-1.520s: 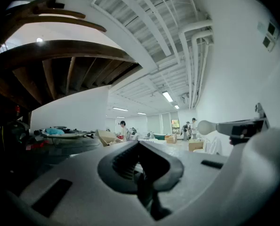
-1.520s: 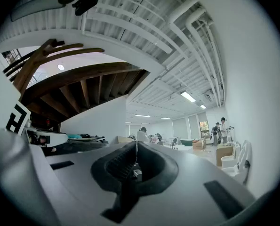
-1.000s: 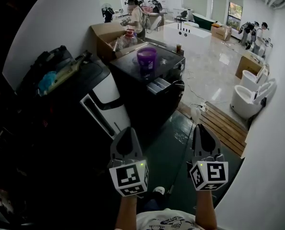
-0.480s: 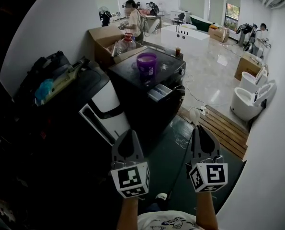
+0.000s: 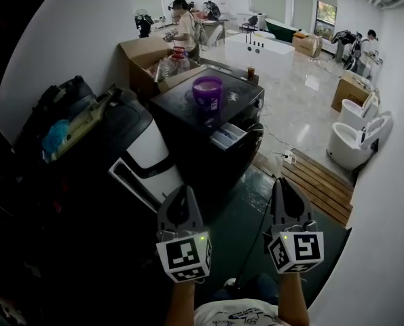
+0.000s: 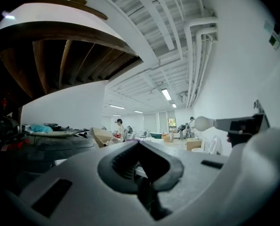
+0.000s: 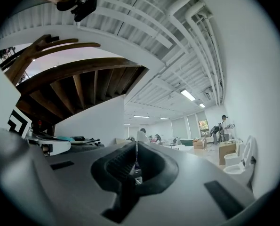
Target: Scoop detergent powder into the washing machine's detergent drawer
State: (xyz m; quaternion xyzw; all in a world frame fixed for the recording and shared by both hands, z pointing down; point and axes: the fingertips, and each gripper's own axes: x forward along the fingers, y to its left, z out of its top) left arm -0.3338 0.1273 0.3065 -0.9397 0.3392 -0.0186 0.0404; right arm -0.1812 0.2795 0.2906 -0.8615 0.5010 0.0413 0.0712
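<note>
Detergent drawer (image 5: 227, 136) pulled out of dark washing machine (image 5: 200, 138), far centre, well apart from both tools. Purple tub (image 5: 208, 91) upright on machine top. White appliance (image 5: 146, 156) just left of machine, with clutter on its dark lid. Cardboard box (image 5: 144, 51) and person (image 5: 185, 24) farther back. White toilets (image 5: 351, 140) and wooden pallet (image 5: 320, 182) at right. Left gripper (image 5: 182, 195) and right gripper (image 5: 286, 187) near, side by side, low over dark floor. Jaws of each pressed together, nothing between.
</note>
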